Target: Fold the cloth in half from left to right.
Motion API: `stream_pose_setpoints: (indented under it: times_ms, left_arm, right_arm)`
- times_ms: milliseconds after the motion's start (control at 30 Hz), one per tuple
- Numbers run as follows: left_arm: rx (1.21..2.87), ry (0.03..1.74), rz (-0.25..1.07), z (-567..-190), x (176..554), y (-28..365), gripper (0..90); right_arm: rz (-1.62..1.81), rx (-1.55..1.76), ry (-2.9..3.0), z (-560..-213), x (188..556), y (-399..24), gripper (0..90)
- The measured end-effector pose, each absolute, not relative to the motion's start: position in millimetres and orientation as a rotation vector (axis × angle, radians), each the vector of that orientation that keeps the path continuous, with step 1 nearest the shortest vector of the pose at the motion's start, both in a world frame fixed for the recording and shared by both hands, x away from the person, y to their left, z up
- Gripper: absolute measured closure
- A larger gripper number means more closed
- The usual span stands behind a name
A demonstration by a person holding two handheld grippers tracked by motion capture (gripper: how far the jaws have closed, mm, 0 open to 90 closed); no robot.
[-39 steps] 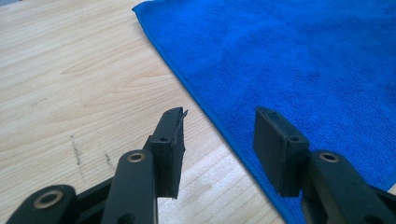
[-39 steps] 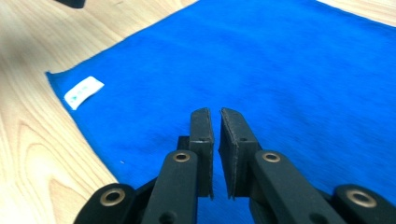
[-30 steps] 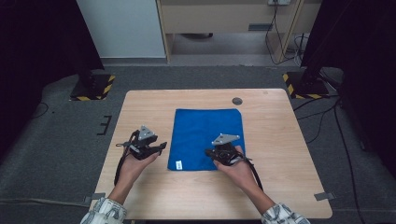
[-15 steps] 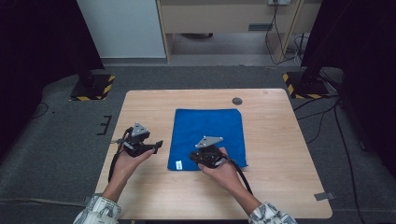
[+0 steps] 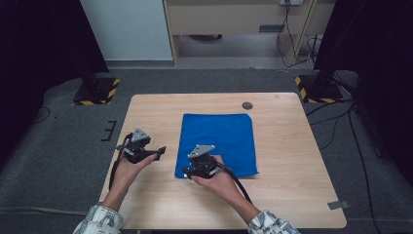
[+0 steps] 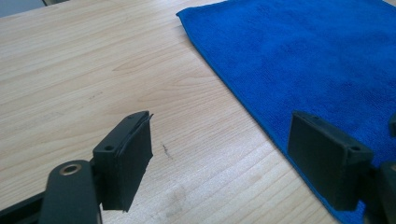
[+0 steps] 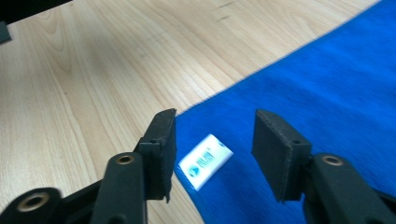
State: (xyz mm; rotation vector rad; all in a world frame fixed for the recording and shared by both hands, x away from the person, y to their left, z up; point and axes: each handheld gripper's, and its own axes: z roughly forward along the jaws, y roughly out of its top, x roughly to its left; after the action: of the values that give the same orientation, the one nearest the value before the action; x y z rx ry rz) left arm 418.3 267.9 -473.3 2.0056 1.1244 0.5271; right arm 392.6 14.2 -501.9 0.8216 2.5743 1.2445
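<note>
Nearest the person, the right gripper [image 5: 187, 171] sits over the near-left corner of the blue cloth [image 5: 221, 139]. Its jaws have just been opening and stand approx halfway apart w/ nothing pinched; in the right gripper view the cloth's white tag [image 7: 205, 161] lies flat between the pads [image 7: 164, 151], not touched. A bit farther left, the left gripper [image 5: 159, 151] hovers over bare worktop [image 5: 156, 109] just beside the cloth's left edge, pointing right at it. Its jaws have also just been opening, wide now, empty; in the left gripper view the cloth edge runs right by the right-hand pad [image 6: 322, 161]. Cloth itself lies flat, spread mid-worktop. Far side: small dark round spot [image 5: 247, 105] on the wood, well apart from the cloth.
</note>
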Motion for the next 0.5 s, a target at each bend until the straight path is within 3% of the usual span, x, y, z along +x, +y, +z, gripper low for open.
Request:
stream_pose_setpoints:
  times_ms: [167, 267, 333, 500]
  left_arm:
    - [1.998, 1.126, 0.536, -473, 419, 270, 21.2]
    - [1.991, 1.13, 0.541, -472, 419, 273, 20.6]
    - [1.989, 1.13, 0.544, -472, 419, 274, 20.0]
    - [1.979, 1.128, 0.543, -472, 418, 276, 19.6]
  right_arm:
    - [1.234, 0.775, 2.615, -504, 390, 28, 46.4]
    - [1.231, 0.748, 2.642, -505, 389, 37, 50.0]
    - [1.22, 0.713, 2.648, -506, 388, 43, 60.1]
    - [1.21, 0.698, 2.647, -509, 387, 48, 69.7]
